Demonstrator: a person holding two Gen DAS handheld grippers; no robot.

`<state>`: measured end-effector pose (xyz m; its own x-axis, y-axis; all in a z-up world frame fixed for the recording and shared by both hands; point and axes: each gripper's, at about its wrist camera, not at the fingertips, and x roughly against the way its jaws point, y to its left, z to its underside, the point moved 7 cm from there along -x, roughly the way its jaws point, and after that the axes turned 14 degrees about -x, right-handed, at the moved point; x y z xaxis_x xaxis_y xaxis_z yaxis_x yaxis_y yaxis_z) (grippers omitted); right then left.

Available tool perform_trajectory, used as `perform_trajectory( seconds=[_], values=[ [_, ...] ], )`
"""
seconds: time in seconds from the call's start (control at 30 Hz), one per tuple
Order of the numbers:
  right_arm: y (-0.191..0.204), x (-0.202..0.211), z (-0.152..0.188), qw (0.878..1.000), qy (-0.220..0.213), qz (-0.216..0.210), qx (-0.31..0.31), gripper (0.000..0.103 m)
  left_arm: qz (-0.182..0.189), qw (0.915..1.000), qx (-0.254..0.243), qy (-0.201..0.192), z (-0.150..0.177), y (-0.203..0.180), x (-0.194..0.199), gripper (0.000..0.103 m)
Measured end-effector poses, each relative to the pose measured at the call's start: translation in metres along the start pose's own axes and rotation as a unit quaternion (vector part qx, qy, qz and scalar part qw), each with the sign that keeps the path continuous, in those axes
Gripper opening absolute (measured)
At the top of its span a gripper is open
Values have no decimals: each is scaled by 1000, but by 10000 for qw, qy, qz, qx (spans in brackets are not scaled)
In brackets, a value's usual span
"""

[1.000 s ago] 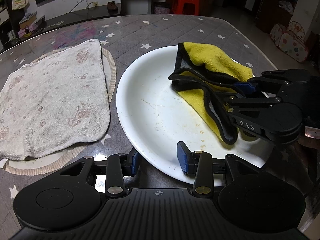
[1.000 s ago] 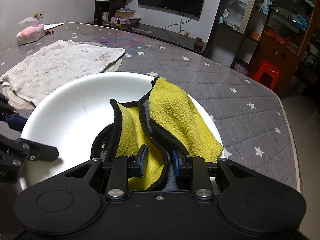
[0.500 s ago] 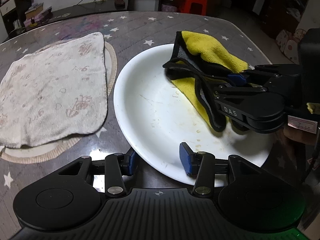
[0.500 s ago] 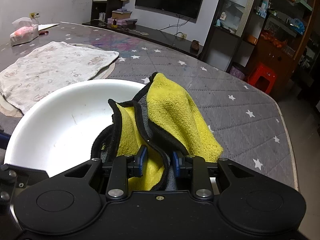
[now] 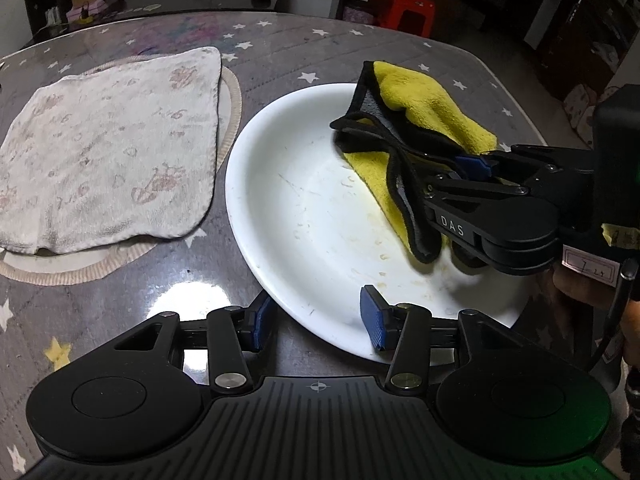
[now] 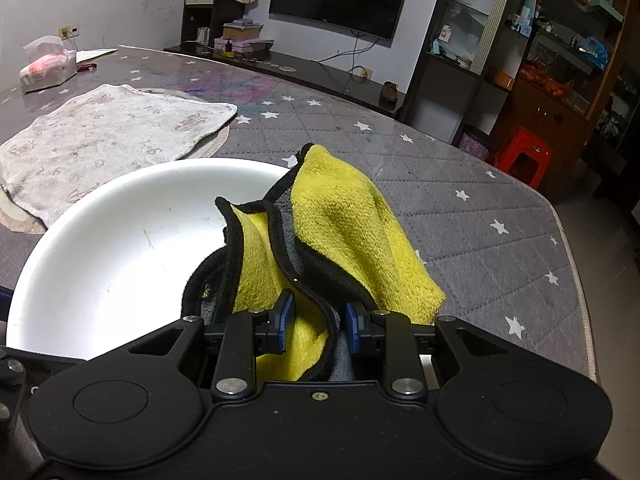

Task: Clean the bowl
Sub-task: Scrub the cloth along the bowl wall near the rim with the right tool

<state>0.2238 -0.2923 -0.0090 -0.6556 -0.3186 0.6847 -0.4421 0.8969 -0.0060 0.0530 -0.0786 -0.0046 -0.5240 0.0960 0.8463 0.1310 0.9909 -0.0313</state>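
A wide white bowl (image 5: 320,208) with faint food smears sits on the grey star-patterned table; the right wrist view shows the bowl (image 6: 120,240) too. A yellow cloth (image 5: 424,108) with black edging lies over its right side. My right gripper (image 5: 468,166) is shut on the yellow cloth (image 6: 340,220), which bunches between the right gripper's (image 6: 316,320) blue pads. My left gripper (image 5: 314,318) is open. It straddles the bowl's near rim, one pad outside and one over the inside.
A pale patterned towel (image 5: 108,148) lies on a round mat (image 5: 230,120) left of the bowl. A tissue pack (image 6: 48,66) sits at the far table edge. The table's right edge (image 6: 576,280) is close. A red stool (image 6: 524,152) stands beyond it.
The right gripper and cloth have shifted slightly over the bowl's right side. The left gripper no longer shows in the right wrist view. The left gripper's opening is unchanged.
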Motion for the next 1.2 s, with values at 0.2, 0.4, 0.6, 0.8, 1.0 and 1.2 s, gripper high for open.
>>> perform_trajectory(
  seconds=[0.2, 0.4, 0.6, 0.8, 1.0, 1.2],
  values=[
    [-2, 4, 4, 10000, -4, 11, 1, 28, -10, 10000, -37, -28, -1, 0, -3, 50],
    [1, 9, 6, 10000, 5, 14, -18, 28, -4, 9999, -95, -73, -1, -2, -3, 45],
    [2, 17, 13, 10000, 52, -26, -34, 29, 23, 9998, -189, -75, -2, -1, -4, 42],
    [4, 25, 19, 9999, 107, -77, -4, 29, 169, 9994, -291, -19, -5, 5, -5, 40],
    [9, 31, 24, 9998, 161, -141, 59, 29, 90, 9984, -556, -13, -10, 8, -7, 39],
    [13, 35, 26, 9995, 220, -221, 96, 29, 20, 9976, -696, 23, -15, 14, -8, 37]
  ],
)
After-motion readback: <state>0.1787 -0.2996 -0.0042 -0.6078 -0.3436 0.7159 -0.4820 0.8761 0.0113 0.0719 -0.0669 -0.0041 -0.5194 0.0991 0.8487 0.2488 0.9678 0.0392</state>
